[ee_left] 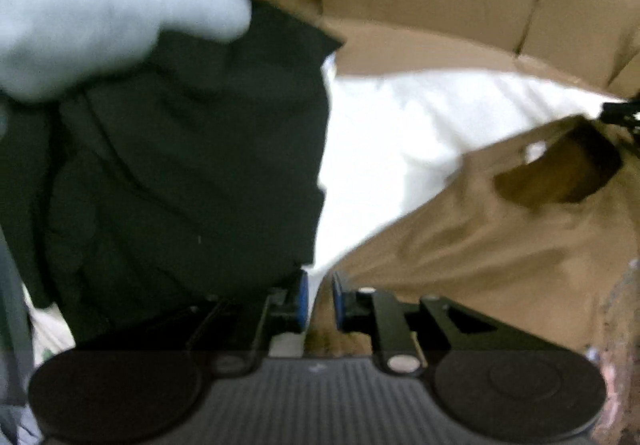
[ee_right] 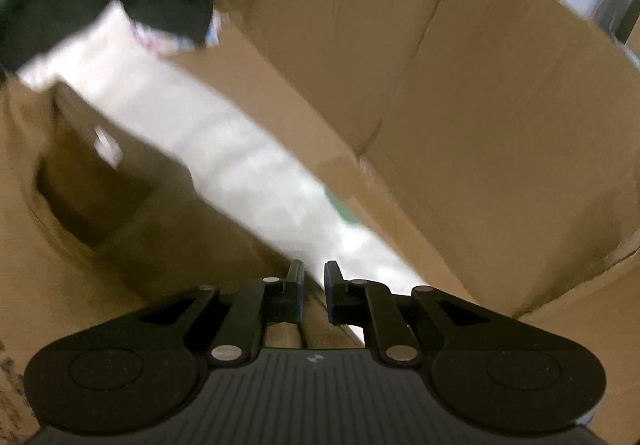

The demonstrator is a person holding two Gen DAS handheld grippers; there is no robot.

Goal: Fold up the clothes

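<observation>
Tan garment (ee_left: pixel 500 245): a light-brown shirt with its neck opening (ee_left: pixel 556 173) and a small white label visible, lying at the near right of the left wrist view and stretched from the left gripper (ee_left: pixel 319 299) up toward the far right. Its long axis runs diagonally, near-left to far-right. In the right wrist view the same tan garment (ee_right: pixel 100 173) fills the near left, neck opening toward the left edge.

Left gripper: blue-padded fingers nearly together, with tan fabric pinched between them. Right gripper (ee_right: pixel 312 293): fingers close together over a rolled tan fold; motion blur leaves it uncertain whether the fold is actually clamped.

White cloth (ee_left: pixel 392 149): lies under and beside the tan garment, as a diagonal band. Black garment (ee_left: pixel 192 165): piled at the left, overlapping the white cloth's left edge. Pale grey garment (ee_left: pixel 100 17): rests on the black one at the far left.

Cardboard box (ee_right: pixel 460 85): its brown walls rise behind and to the right of all the clothing, closing off the far side.
</observation>
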